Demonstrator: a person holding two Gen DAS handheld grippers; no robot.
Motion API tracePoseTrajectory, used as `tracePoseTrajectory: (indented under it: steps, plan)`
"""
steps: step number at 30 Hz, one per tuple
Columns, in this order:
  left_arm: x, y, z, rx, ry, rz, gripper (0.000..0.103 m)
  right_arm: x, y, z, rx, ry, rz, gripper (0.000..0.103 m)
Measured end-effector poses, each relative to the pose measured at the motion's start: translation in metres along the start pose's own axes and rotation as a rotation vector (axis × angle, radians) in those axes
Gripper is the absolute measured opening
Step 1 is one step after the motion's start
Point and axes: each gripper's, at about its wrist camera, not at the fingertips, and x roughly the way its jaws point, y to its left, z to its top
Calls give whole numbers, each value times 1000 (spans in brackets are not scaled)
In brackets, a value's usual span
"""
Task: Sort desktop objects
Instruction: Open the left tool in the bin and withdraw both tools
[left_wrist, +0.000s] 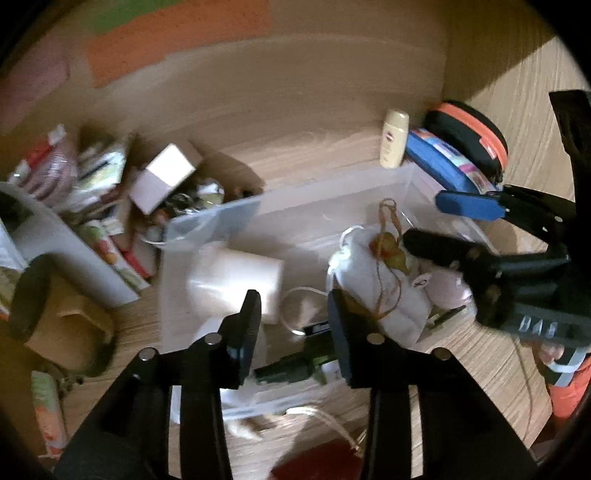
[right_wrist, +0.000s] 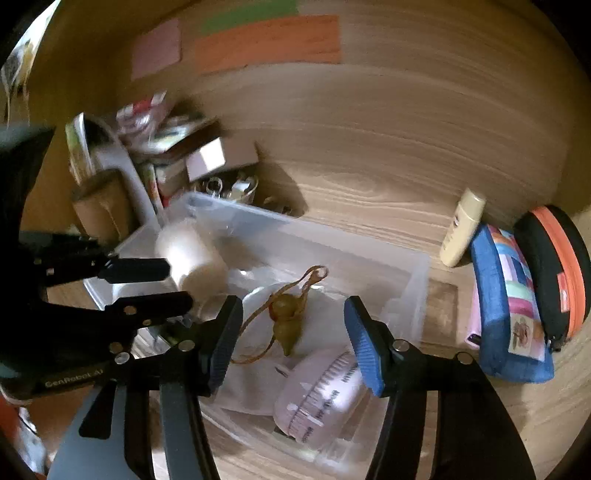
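The clear plastic bin (right_wrist: 413, 280) sits on the wooden tabletop (right_wrist: 369, 192) and already holds a white cup (right_wrist: 188, 254) lying on its side, a white pouch (left_wrist: 373, 273) with a small gourd charm (right_wrist: 286, 325) on a brown cord resting on it, and a pale pink dial-marked gadget (right_wrist: 321, 398). Both grippers hover over the bin: the left gripper (left_wrist: 293, 328) has its jaws moderately apart and empty, the right gripper (right_wrist: 291, 343) has its jaws wide and empty above the charm.

I see 2 risks. The 2 tools are close together over one bin, so a reach by either could knock the other. The loose cord could snag a jaw and drag the pouch out.

Beside the bin stand a cream bottle (right_wrist: 463, 232), a blue pouch (right_wrist: 509, 306) and a black-and-orange case (right_wrist: 554, 273), easily toppled by a sweeping move.
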Motion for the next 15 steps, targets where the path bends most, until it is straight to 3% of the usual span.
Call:
tracePoseTrajectory:
  steps: [3, 5, 12, 14, 15]
  plan:
    - [-21, 8, -4, -15, -41, 23, 49, -11, -7, 2, 36, -16, -14, 54]
    - [-34, 12, -8, -25, -67, 40, 61, -19, -9, 2, 56, -21, -20, 54]
    - [-81, 23, -32, -50, -146, 76, 76, -49, -4, -6, 67, -42, -30, 54]
    - [-86, 26, -41, -58, -143, 82, 77, -58, 3, -11, 58, -48, -36, 59]
    - [-86, 26, -45, -60, -139, 83, 77, -62, 6, -15, 58, -50, -33, 68]
